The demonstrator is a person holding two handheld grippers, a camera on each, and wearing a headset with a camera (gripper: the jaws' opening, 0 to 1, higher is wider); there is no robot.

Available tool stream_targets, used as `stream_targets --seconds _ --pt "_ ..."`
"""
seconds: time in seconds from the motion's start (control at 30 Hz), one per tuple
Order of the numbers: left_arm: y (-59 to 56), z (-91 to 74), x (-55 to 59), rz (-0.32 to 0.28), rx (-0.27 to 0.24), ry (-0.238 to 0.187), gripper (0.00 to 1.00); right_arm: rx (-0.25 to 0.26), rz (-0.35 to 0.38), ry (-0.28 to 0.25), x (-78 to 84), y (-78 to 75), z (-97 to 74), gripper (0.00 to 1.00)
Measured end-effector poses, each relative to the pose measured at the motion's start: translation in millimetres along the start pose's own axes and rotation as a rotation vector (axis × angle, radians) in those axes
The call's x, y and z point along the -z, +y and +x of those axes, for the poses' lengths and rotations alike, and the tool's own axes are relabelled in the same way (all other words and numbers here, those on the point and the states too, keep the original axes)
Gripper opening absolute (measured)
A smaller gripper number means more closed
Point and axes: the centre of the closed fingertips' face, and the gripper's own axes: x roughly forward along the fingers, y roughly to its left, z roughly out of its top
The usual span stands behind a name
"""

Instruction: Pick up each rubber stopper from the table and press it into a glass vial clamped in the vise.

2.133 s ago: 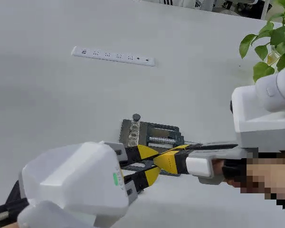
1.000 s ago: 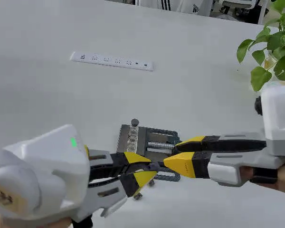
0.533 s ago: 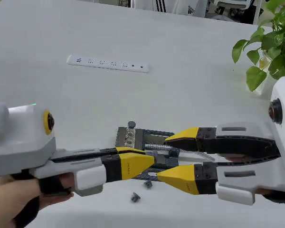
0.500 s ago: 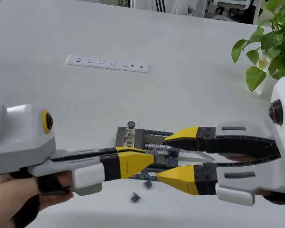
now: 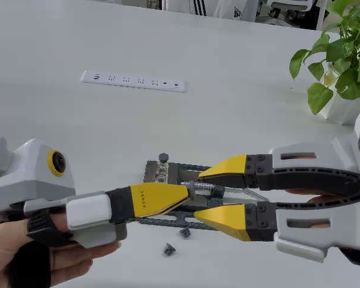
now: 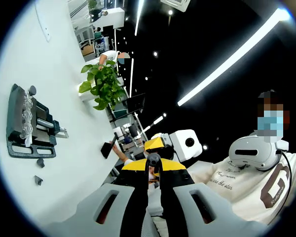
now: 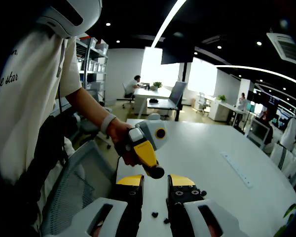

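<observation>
Over the white table (image 5: 108, 132), two grippers meet in front of the vise (image 5: 181, 173).
The left gripper (image 5: 174, 196) is squeezed tight on one dark rubber stopper (image 6: 153, 159). The right gripper (image 5: 198, 195) is wide open with nothing in it. Under them, two loose stoppers (image 5: 184, 231) lie on the table near the vise. The vise holds a row of glass vials (image 5: 162, 175), and a capping stopper (image 5: 162, 157) sits at the row's far end. Farther back lies a power strip (image 5: 134, 81).

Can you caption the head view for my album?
Left gripper and open right gripper face each other over the vise.
</observation>
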Motion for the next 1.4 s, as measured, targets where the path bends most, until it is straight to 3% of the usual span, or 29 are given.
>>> stream_targets --seconds 0.3,0.87,1.23,1.4 --pt "-4.6 1.4 6.8 -0.036 0.031 0.006 0.04 -0.021 -0.009 -0.012 -3.4 2.9 -0.5 0.10" --pt "-14.3 -1.0 8.1 -0.098 0.097 0.001 0.04 -0.065 -0.003 -0.038 -13.0 11.6 -1.6 0.07" --pt "-20.5 -1.6 7.9 -0.112 0.133 -0.015 0.04 -0.081 0.049 -0.070 -19.5 13.3 -3.2 0.06" --pt "-22.0 -1.1 11.4 -0.122 0.148 -0.001 0.04 -0.111 0.056 -0.065 -19.6 17.0 -4.2 0.06"
